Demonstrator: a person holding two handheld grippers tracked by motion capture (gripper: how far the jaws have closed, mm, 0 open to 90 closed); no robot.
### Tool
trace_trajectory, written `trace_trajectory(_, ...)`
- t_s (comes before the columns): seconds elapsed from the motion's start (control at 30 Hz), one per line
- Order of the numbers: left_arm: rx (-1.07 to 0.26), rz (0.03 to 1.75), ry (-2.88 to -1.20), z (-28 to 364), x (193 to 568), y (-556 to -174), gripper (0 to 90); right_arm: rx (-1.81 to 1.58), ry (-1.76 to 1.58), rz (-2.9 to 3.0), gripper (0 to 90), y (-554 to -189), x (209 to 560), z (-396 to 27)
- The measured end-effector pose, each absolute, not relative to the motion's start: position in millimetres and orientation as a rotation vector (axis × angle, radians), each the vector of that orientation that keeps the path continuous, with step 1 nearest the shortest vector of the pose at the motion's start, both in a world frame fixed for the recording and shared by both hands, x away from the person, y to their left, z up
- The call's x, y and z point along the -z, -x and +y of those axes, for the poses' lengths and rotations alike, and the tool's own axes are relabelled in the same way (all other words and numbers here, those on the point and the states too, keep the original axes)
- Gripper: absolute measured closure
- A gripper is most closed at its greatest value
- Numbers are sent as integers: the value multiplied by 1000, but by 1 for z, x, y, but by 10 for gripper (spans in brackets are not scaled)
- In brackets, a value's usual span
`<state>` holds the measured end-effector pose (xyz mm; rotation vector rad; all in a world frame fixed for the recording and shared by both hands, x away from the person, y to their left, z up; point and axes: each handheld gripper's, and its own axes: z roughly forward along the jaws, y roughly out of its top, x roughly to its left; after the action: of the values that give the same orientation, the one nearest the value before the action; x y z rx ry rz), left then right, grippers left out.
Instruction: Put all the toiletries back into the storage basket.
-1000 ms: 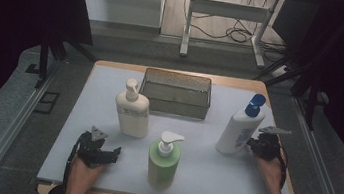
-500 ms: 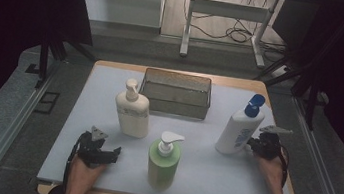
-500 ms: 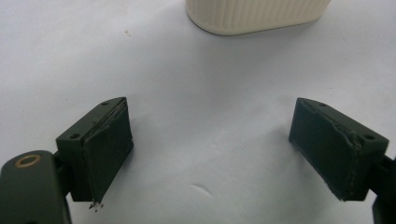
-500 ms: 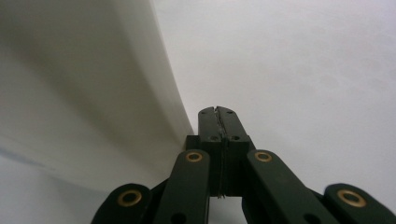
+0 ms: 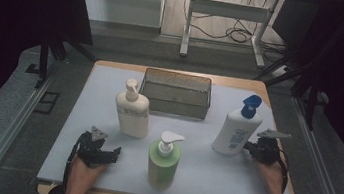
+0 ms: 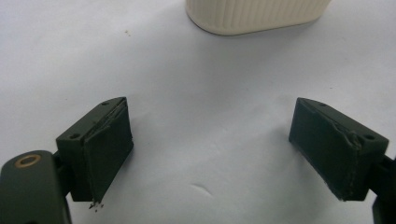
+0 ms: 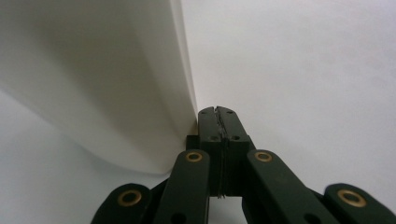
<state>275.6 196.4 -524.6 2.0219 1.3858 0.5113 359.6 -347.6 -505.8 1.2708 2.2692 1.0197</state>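
Note:
Three bottles stand on the white table top: a cream pump bottle, a green pump bottle at the front middle, and a white bottle with a blue cap at the right. My left gripper rests at the front left, open, with bare table between its pads. The cream bottle's base lies ahead of it. My right gripper lies beside the white bottle's base, jaws shut with nothing between them. In the right gripper view the bottle's wall touches the left side of the fingertips.
A grey wire mesh basket stands at the back middle of the table. Dark curtains flank both sides. A metal frame and cables lie on the floor beyond the far edge.

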Motion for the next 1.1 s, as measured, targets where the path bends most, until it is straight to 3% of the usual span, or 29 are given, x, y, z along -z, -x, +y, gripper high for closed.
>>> trace_trajectory(1.1, -511, 1386, -2023, 196, 525, -276, 126, -979, -1195, 2368, 872, -322, 510, -316)
